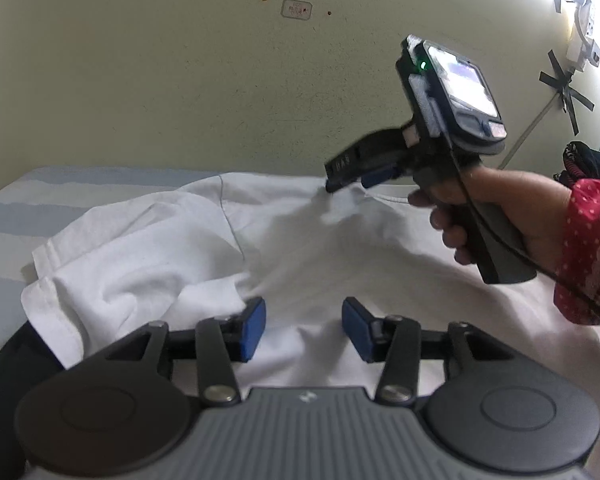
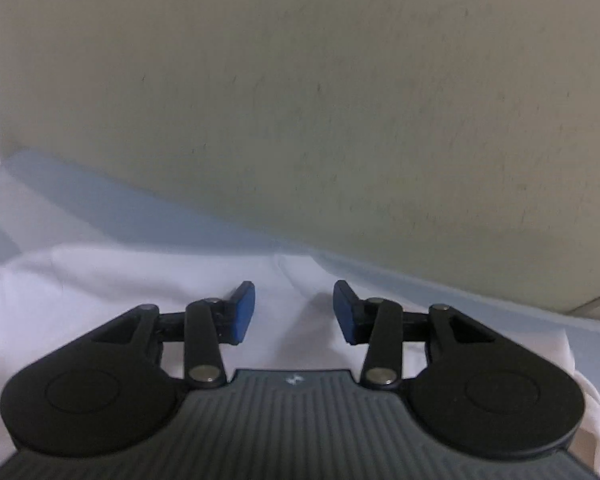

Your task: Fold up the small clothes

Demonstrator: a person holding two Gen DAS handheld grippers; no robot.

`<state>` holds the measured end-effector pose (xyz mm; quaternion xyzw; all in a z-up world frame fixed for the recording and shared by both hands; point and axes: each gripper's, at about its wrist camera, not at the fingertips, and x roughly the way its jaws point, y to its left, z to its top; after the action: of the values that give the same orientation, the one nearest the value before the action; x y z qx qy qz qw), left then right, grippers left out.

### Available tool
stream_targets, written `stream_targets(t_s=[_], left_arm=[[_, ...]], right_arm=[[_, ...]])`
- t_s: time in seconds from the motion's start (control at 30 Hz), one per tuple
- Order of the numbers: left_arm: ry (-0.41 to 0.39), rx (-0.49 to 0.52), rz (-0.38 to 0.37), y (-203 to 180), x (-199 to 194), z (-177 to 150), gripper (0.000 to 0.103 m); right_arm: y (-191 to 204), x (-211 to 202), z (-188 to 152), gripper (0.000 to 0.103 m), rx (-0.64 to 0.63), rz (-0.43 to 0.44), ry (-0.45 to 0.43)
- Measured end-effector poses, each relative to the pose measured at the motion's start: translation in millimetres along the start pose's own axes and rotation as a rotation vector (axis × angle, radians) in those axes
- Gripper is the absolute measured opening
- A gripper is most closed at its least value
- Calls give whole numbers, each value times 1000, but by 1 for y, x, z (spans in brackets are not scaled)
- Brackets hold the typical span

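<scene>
A white garment (image 1: 284,240) lies spread and rumpled on the bed, with a bunched fold at the left (image 1: 132,264). My left gripper (image 1: 304,330) is open and empty, low over the garment's near part. My right gripper (image 1: 346,182) shows in the left wrist view, held by a hand, its tips at the garment's far edge. In the right wrist view the right gripper (image 2: 294,312) is open and empty just above the white garment (image 2: 100,280).
The bed has a pale blue striped sheet (image 1: 32,208) against a cream wall (image 1: 180,80). A dark item (image 1: 4,360) lies at the bed's near left. The person's red dotted sleeve (image 1: 588,248) is at the right.
</scene>
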<state>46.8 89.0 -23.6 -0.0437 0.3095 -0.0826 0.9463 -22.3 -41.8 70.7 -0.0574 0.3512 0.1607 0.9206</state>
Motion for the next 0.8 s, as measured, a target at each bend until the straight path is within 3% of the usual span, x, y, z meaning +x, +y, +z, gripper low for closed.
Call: stream_targets(t_s=[0.2,0.43,0.5,0.63,0.73,0.8], left_arm=[[7,11,6,-6,2,1,50],[3,-4,9,-8,1,1,52],[1,-5,17,-11,1,1,54],[-3,-6,32,-16,-2,0,58],[-1,-4,49,-19,-2,0,58],[1,1,62,-21,-2,0,59]], right_arm=[[-9,-48,-10,59,47,113,-1],[-53,-148,-78,66,92,223,18],[-43,-162,-105,70,104,242,39],[-68,-211,-153,75,145,194,60],[-89,-244,-186,75,227,105,89],[-104,-264,-201,75,304,53,60]])
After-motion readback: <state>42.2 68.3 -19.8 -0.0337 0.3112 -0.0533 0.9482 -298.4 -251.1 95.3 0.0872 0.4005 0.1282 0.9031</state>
